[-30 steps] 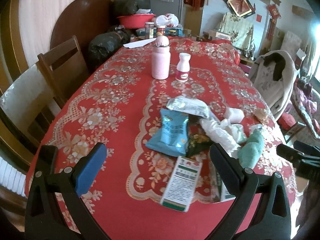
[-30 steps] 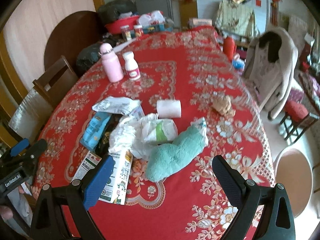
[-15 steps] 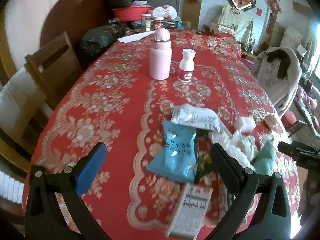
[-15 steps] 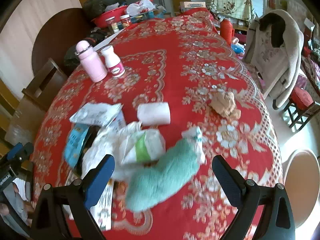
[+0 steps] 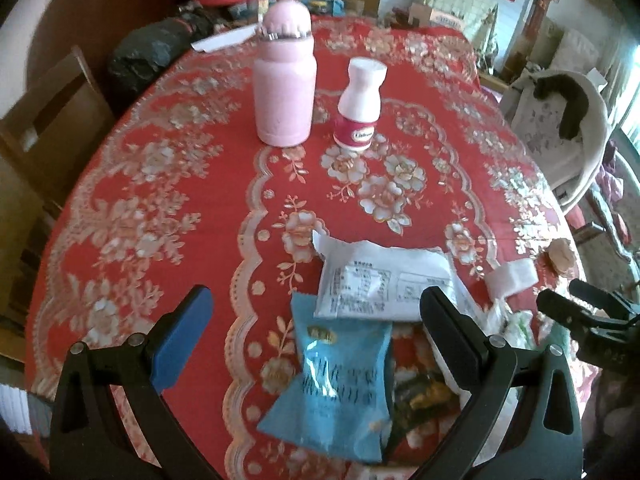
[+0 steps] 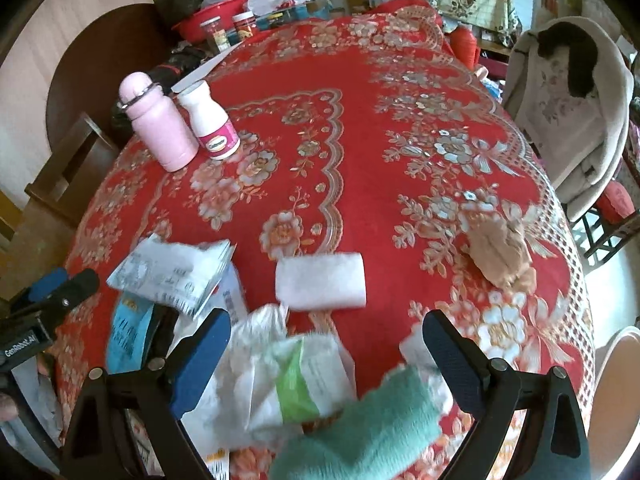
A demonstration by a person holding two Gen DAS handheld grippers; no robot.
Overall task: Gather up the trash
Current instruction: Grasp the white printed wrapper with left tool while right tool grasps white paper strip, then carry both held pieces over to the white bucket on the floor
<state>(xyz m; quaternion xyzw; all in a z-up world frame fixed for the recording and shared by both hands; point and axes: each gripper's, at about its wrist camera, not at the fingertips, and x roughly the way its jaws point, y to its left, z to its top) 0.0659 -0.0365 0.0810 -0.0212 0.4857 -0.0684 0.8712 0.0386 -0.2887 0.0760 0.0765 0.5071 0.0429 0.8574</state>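
Observation:
Trash lies in a heap on the red flowered tablecloth [image 5: 168, 184]. In the left wrist view my left gripper [image 5: 316, 336] is open and empty over a blue snack bag [image 5: 340, 384], with a white printed wrapper [image 5: 384, 284] just beyond it. In the right wrist view my right gripper [image 6: 326, 356] is open and empty over a white-and-green plastic bag [image 6: 288, 384] and a teal cloth [image 6: 360, 436]. A white folded tissue pack [image 6: 322, 280], the white wrapper [image 6: 172, 272] and a crumpled brown wad [image 6: 500, 252] lie farther out.
A pink flask [image 5: 285, 76] and a white bottle with a pink label [image 5: 358, 104] stand mid-table. Jars and a red basin [image 6: 208, 20] crowd the far end. A wooden chair [image 5: 48, 128] stands at left, a chair draped with a coat [image 6: 572, 112] at right.
Both grippers have moved forward over the table toward the heap, so the trash now sits lower and closer between the fingers. Both stay open.

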